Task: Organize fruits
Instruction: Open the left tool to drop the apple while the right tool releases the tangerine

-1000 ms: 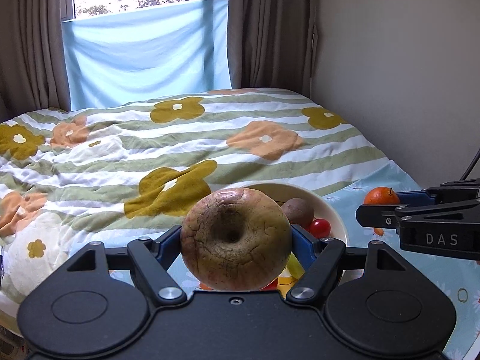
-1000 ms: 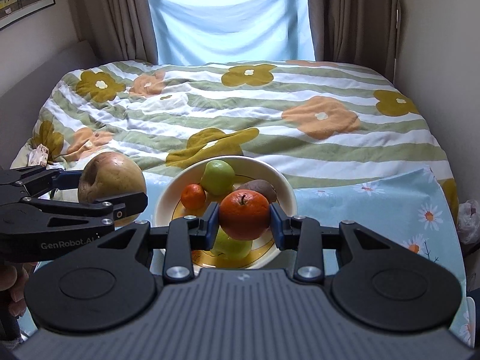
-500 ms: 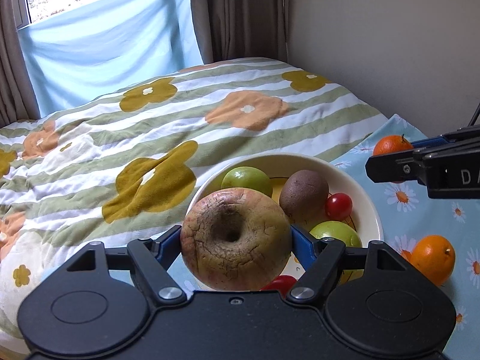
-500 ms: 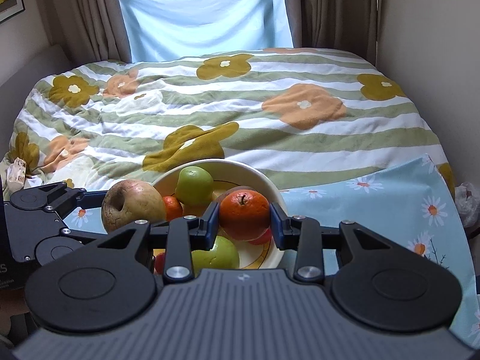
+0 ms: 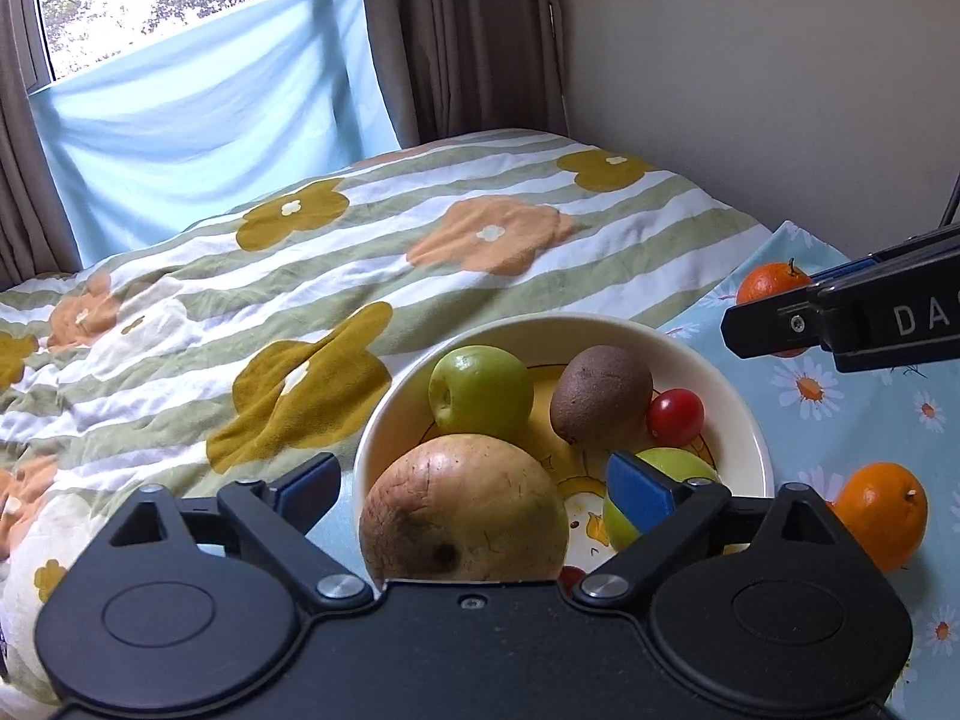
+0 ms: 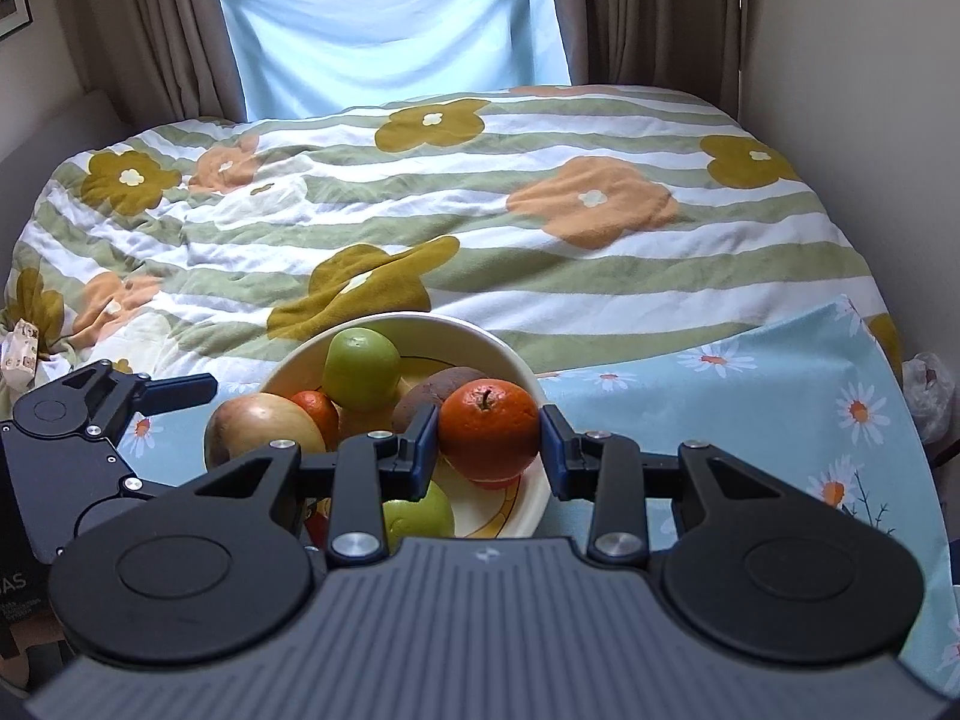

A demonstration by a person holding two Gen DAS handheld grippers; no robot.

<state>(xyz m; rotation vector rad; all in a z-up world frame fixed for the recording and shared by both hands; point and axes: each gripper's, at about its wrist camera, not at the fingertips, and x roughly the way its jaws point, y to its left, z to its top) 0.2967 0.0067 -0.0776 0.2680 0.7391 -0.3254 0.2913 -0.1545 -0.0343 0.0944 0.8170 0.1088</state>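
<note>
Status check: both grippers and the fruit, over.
Left gripper just opened, big apple released in bowl. Right gripper shut on orange over bowl. Nothing blocking.

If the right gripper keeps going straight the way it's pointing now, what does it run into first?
Probably the fruit bowl: the right gripper, shut on an orange, points down into it, likely meeting the brown kiwi or the bowl's floor first. Depth is hard to judge.

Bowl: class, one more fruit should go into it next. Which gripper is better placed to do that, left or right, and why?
Right. The right gripper is shut on an orange over the bowl. The left gripper has just opened; its apple is already in the bowl.
</note>
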